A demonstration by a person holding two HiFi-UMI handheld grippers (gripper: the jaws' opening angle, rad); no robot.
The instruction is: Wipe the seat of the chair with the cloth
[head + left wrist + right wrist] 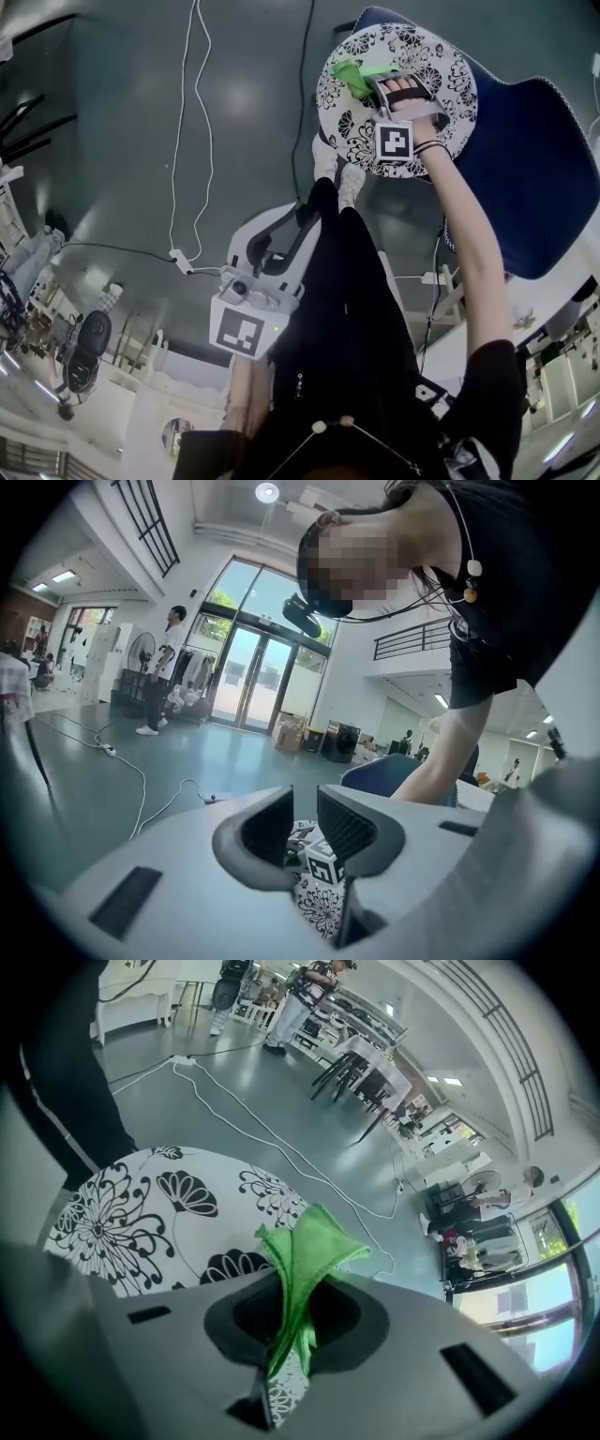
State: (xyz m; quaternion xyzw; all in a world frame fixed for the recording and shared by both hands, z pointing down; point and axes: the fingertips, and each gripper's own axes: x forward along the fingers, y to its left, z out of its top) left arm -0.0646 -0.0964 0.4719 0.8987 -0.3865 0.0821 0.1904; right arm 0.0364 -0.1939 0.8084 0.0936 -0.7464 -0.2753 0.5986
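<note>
The chair's round seat (427, 56), white with black flowers, sits at the top right of the head view, with a dark blue backrest (534, 169) beside it. My right gripper (373, 86) is over the seat's left part, shut on a bright green cloth (354, 77). In the right gripper view the cloth (309, 1241) sticks out folded from between the jaws of the right gripper (298, 1312), above the seat (141, 1213). My left gripper (281, 234) hangs lower, away from the seat. Seen in its own view, the left gripper (305, 822) is open and holds nothing.
White cables (187, 141) and a power strip (180, 261) lie on the grey floor left of the chair. A black cable (305, 94) runs near the seat. The person's legs and light shoes (337, 178) stand against the seat's near edge. White furniture (150, 403) lies lower left.
</note>
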